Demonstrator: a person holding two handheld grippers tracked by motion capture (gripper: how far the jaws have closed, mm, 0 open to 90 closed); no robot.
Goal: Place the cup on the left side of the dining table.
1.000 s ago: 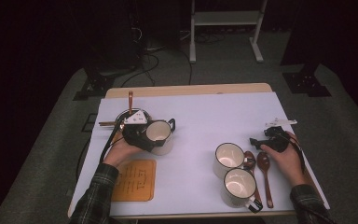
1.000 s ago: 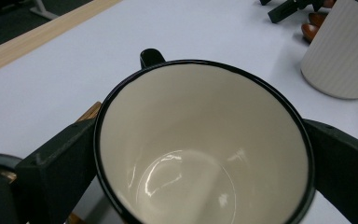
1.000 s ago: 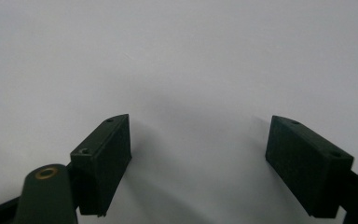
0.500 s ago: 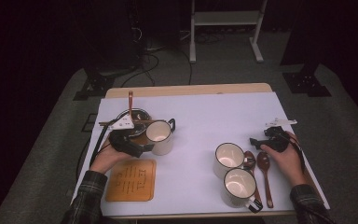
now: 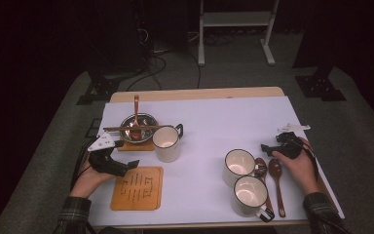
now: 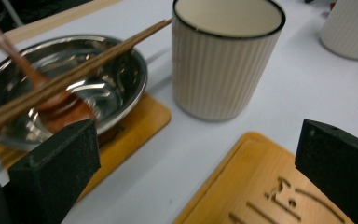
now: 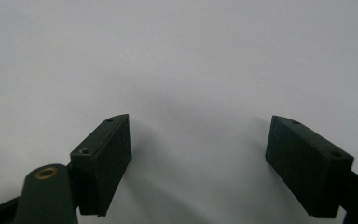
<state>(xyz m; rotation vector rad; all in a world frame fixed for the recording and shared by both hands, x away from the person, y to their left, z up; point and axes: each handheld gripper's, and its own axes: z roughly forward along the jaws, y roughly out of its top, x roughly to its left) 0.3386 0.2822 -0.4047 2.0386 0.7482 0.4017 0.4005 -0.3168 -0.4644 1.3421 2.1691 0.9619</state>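
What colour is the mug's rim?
Black, on a cream ribbed mug; left gripper view shows it best.

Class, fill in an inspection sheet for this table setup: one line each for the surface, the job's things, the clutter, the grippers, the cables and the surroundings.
Surface: white table with a wooden far edge.
Job's things: steel bowl on a wooden coaster, with a spoon in it and chopsticks across its rim; ribbed mug beside the bowl; empty wooden coaster nearer the person; two mugs and two brown spoons at the right.
Clutter: nothing seen.
Grippers: left gripper open, holding nothing, at the empty coaster's edge; right gripper open over bare table.
Cables: cables on the floor beyond the table.
Surroundings: dark room, grey floor, white frame at the back.
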